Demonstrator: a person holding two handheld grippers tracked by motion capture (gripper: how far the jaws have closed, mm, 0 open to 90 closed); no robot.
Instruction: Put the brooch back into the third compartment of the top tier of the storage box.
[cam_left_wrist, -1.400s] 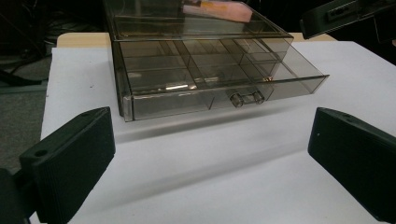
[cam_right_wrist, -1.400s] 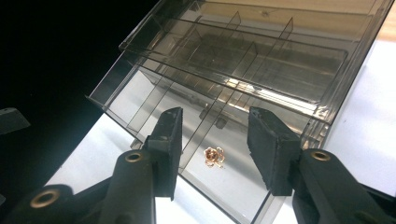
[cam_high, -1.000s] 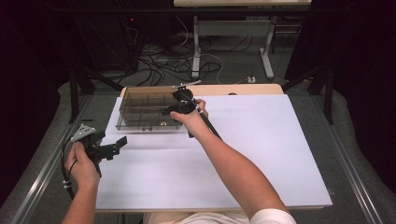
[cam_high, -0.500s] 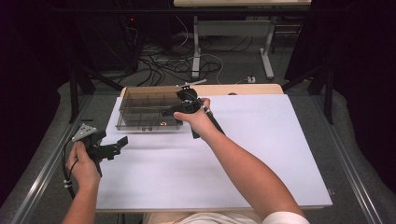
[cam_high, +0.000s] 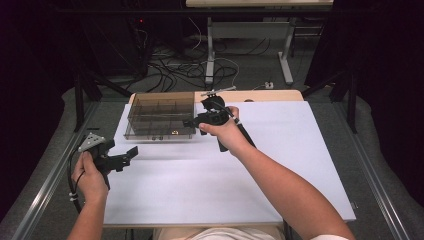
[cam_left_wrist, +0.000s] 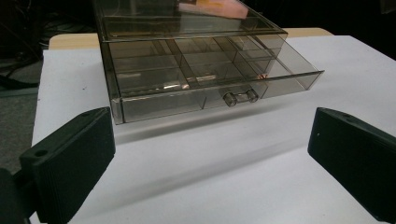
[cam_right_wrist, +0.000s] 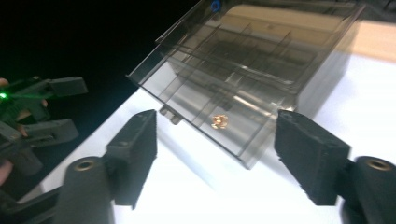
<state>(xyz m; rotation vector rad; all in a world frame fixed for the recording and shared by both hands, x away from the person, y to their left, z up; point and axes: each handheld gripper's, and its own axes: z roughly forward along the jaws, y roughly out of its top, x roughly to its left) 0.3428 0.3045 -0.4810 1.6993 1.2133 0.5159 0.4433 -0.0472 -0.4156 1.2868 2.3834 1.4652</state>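
right gripper (cam_right_wrist: 215, 135) has just been opening, jaws empty; the bead (cam_right_wrist: 219, 121) lies in the drawer (cam_right_wrist: 224, 93) just ahead. left gripper (cam_left_wrist: 210, 154) open, idle. push the drawer front squarely.

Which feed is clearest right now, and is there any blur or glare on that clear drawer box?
Left gripper view: sharp, with soft reflections on the drawer box. Right gripper view: motion-blurred, background black, white table blown out. High view: table evenly lit, surroundings dark.
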